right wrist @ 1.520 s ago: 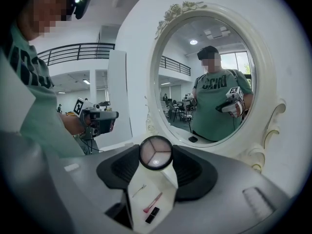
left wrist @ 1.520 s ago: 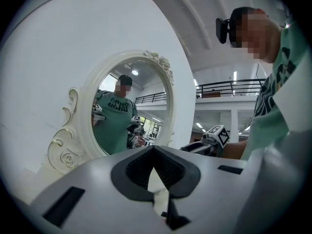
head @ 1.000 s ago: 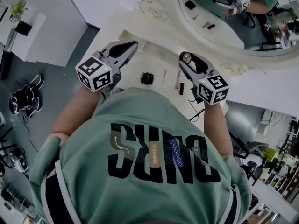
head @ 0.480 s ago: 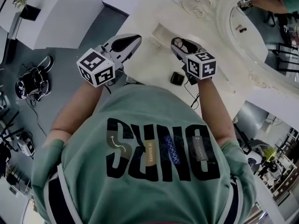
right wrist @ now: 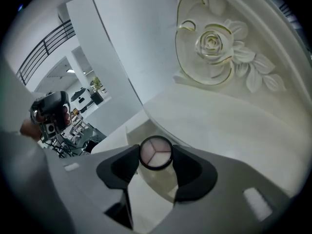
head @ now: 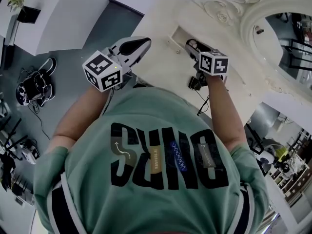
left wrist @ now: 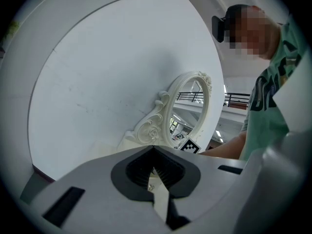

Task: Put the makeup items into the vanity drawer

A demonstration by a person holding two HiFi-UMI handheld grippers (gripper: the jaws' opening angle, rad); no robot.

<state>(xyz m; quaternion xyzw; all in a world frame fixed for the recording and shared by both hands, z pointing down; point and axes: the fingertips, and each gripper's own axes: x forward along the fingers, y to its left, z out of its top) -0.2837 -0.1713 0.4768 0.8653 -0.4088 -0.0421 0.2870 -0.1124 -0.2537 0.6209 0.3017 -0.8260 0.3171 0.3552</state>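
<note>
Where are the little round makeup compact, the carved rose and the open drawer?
round compact (right wrist: 155,153), right gripper view, middle of its three-part face.
carved rose (right wrist: 210,42), right gripper view, centre of the bloom.
drawer (right wrist: 134,133), right gripper view, its inner side wall.

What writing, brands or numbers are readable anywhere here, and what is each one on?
"SUNO", or close to it: large dark letters on the person's green T-shirt, seen from above, so the reading is unsure.
On the small patches inside those letters: print too small to read.
On the black-and-white marker cubes: square patterns only, no words.
On the round black compact: no print visible.
</note>
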